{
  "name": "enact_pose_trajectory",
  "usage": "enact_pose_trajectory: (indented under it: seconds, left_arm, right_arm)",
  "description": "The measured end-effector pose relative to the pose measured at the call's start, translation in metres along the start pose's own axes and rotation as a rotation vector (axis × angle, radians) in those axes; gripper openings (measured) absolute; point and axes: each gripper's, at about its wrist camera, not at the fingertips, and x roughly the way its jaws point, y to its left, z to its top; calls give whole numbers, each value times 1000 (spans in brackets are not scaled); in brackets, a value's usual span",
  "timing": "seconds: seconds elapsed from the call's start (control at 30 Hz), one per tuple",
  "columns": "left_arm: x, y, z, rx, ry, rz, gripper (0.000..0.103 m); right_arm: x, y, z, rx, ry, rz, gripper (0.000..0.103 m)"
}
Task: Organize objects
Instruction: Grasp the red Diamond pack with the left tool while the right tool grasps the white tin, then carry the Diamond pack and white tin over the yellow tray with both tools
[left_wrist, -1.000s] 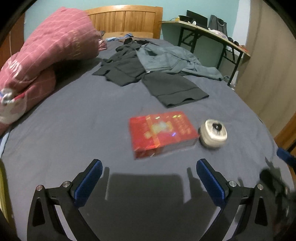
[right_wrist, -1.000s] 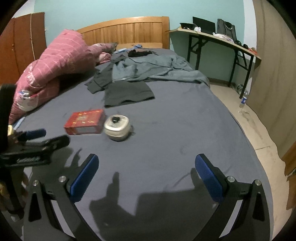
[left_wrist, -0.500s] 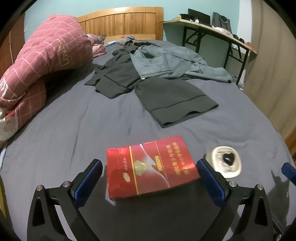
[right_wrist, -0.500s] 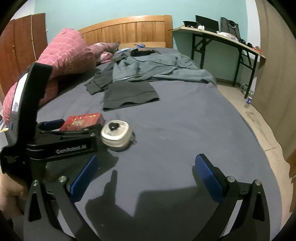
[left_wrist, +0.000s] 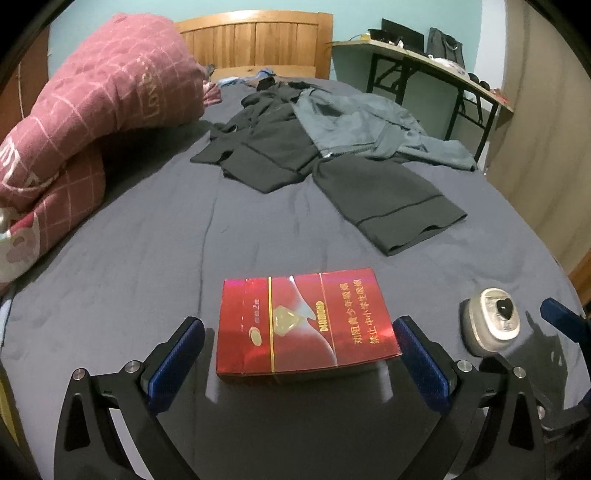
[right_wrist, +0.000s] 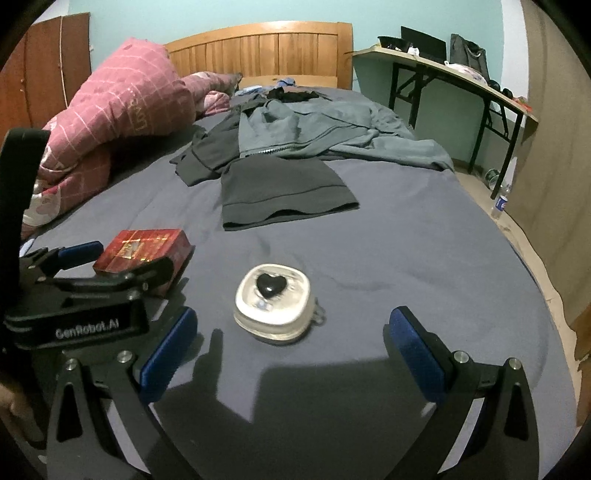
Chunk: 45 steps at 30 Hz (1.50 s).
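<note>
Nothing was sorted yet: the left gripper (left_wrist: 297, 349) straddled the red box (left_wrist: 304, 325) on the bed (left_wrist: 147, 240), jaws spread; the right gripper (right_wrist: 291, 332) gaped before the clear case (right_wrist: 274, 302).

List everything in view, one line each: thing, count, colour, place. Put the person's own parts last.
box: 1, red, near edge of bed, between the left claw's fingers
case: 1, clear with a black heart on top, on bed right of box
bed: 1, dark grey sheet, wooden headboard, fills the view
quilt: 1, pink checked, heaped on bed's left side
clothes: several, black and grey, spread mid-bed
desk: 1, light top, black legs, right of bed
bottle: 1, blue label, floor by desk
wardrobe: 1, brown, far left
left claw: 1, black, blue pads, open around box
right claw: 1, black, blue pads, open, just short of case
hand: 1, left edge of the right view
</note>
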Motion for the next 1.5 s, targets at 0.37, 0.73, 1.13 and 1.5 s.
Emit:
enact_pose_trajectory:
  seconds: [0.37, 0.73, 1.13, 1.5]
  left_arm:
    - [17, 19, 4, -65, 61, -60, 103]
    - [21, 18, 4, -25, 57, -29, 91]
    - [-9, 22, -20, 22, 48, -68, 91]
    - [-84, 44, -83, 19, 40, -70, 91]
  right_arm:
    - [30, -1, 3, 35, 106, -35, 99]
    - [30, 1, 3, -7, 90, -56, 56]
    - [8, -8, -14, -7, 96, 50, 55]
    - [-43, -1, -58, -11, 110, 48, 55]
